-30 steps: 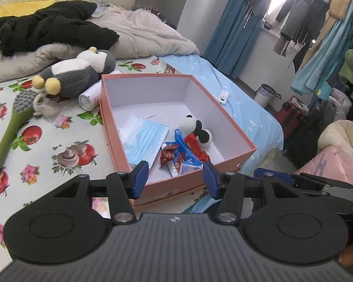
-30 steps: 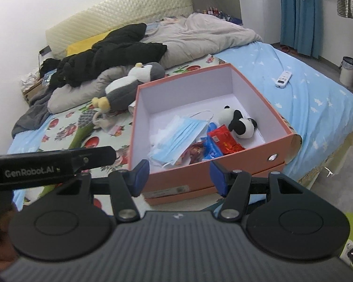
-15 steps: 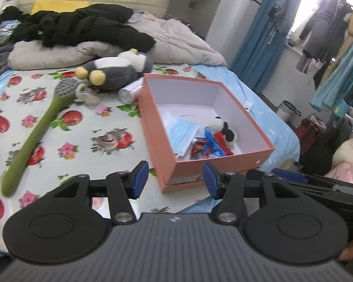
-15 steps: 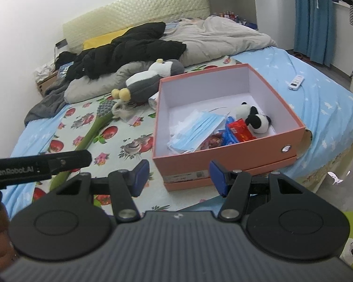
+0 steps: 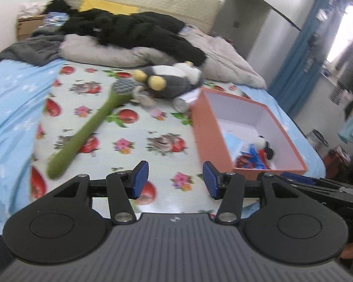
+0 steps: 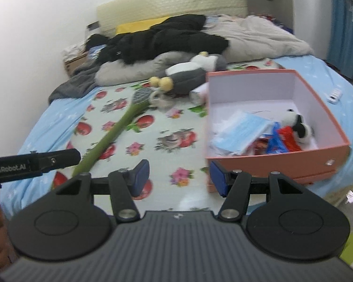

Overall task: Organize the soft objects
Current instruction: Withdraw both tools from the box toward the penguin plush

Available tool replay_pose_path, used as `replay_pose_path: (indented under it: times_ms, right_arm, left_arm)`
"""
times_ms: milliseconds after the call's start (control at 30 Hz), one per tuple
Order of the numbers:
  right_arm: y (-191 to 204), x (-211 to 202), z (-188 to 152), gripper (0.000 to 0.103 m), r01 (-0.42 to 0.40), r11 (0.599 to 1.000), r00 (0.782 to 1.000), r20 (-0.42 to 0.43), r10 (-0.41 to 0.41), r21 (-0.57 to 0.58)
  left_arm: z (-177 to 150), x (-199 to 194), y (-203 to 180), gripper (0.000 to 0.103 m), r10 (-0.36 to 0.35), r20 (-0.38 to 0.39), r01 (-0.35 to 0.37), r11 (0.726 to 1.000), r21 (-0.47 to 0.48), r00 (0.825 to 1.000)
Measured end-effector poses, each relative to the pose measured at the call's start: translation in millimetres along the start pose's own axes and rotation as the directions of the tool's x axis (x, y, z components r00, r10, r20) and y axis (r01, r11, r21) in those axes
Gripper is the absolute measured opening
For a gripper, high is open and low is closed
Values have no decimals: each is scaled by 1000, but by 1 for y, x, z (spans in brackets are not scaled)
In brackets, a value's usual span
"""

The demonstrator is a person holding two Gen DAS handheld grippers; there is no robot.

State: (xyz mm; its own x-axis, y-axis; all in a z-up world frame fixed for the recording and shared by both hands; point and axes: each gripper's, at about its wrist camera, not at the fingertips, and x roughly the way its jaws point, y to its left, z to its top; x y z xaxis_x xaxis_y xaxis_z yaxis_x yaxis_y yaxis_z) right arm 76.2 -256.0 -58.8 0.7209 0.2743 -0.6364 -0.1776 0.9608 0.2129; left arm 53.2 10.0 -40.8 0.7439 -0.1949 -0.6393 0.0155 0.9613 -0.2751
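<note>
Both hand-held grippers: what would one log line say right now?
left hand-held gripper: open, empty | right hand-held gripper: open, empty | long green plush stem: on bed | salmon-pink cardboard box: partly filled

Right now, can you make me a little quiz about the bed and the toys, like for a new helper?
1. True or false: the left gripper holds a toy.
2. Where is the small black-and-white plush? A) inside the pink box B) beside the box
3. What lies nearest the penguin plush's yellow feet?

Key: 1 false, it is open and empty. 2 A. 3 the head of the long green brush.
</note>
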Motion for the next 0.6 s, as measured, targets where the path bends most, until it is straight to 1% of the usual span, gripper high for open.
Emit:
replay_pose_path:
  times_ms: [100,167,267,433,600]
  right_arm:
    - [17,6,-1,59,-36,999,999,-18,35,-33]
    - [27,9,-2,59,-54,997,998,-26,53,-62]
    - [36,16,-3,59,-67,995,997,-47,64,-75]
    - [39,32,3,59,-63,995,996,-71,58,-80]
    - [40,61,18,59,-56,992,994,-98,44,-116]
  left_arm:
    - [-4,-9,16,57,19,14,-19,999,-34,1000]
    - [-6,-10,23,57,38,11,-37,999,-34,999]
    - [-6,-7,35,57,56,3,-55,997,-52,998]
    - [3,15,48,57,59,-8,-60,994,-96,998]
    - [26,49,57,57,55,-10,-55,992,-110,998]
